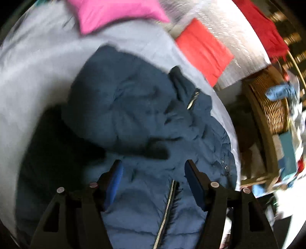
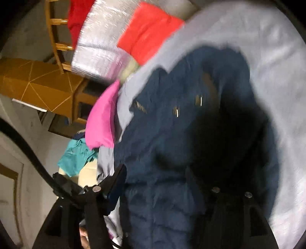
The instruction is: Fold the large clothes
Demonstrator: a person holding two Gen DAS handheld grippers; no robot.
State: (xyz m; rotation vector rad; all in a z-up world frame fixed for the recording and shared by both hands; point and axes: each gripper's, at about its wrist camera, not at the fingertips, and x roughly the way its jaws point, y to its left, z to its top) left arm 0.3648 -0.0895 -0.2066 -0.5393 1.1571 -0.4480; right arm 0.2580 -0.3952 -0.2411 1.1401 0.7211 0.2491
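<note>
Navy puffer jacket (image 1: 145,118) lies bunched on the grey bed sheet (image 1: 38,63), ready for folding. Left gripper (image 1: 153,168) and right gripper (image 2: 156,174) both gape, empty, above it.

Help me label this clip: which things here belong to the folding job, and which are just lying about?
Job:
blue puffer jacket
left gripper
right gripper
grey sheet

Lying about:
pink cushion
red cushion
wicker basket
teal cloth

Probably a home bedroom, blurred as it is: a pale bedsheet (image 1: 38,63), pink pillow (image 1: 114,13), red pillow (image 1: 202,49), wicker basket (image 1: 271,107), wooden chair (image 2: 57,34)
</note>
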